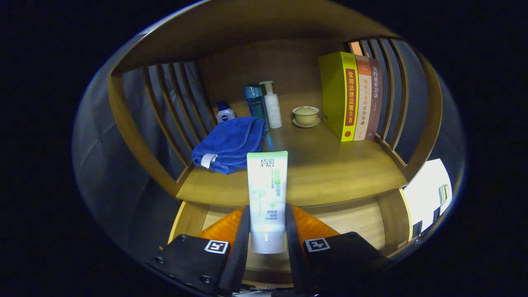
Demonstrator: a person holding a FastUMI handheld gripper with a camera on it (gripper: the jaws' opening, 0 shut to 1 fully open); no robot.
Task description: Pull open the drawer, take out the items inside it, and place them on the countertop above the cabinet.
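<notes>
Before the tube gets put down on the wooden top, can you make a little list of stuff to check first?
1. Hold on the tube: ok. The gripper has both jaws pressed on its lower part, cap end down.
2. Tube upright: ok, it stands straight between the jaws.
3. Free spot on the countertop: ok, bare wood lies just beyond the tube, to the right of the blue towel.
4. Away from breakables: ok, the lidded cup and the books stand further back.
5. Tube above the countertop: cannot tell, its height over the wood is unclear.
6. Drawer emptied: cannot tell, the jaws hide much of it.
</notes>
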